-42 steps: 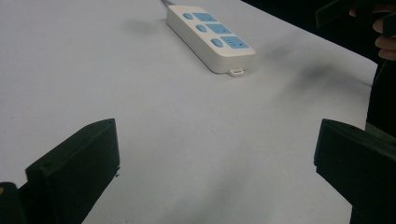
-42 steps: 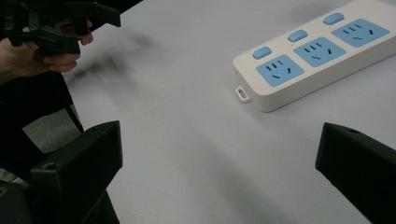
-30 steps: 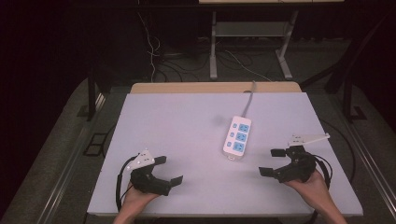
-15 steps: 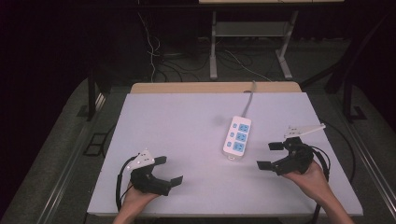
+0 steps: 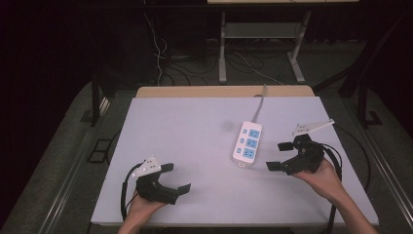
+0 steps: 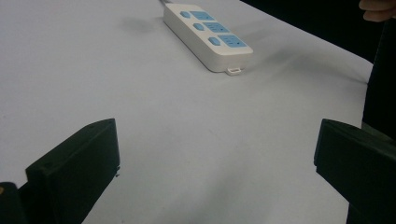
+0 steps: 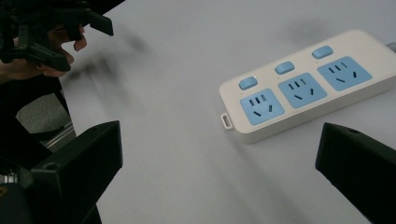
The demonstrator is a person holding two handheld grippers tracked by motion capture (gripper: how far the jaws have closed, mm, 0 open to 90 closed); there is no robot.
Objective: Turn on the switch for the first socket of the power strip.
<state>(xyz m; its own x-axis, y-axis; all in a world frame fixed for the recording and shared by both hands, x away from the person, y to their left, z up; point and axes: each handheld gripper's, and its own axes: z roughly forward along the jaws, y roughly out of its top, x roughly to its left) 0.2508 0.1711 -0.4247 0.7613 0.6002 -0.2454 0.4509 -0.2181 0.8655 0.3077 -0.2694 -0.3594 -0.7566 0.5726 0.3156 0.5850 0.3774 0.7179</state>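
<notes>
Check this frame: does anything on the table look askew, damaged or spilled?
Nothing stands out. The power strip lies flat on the white table, sockets up, casing intact, slightly angled to the table edge. The left gripper and right gripper are open, both apart from it.

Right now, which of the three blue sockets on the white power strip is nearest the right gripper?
The end socket beside the small hanging tab, farthest from the cord on the white plastic power strip, lies closest to the right gripper.
</notes>
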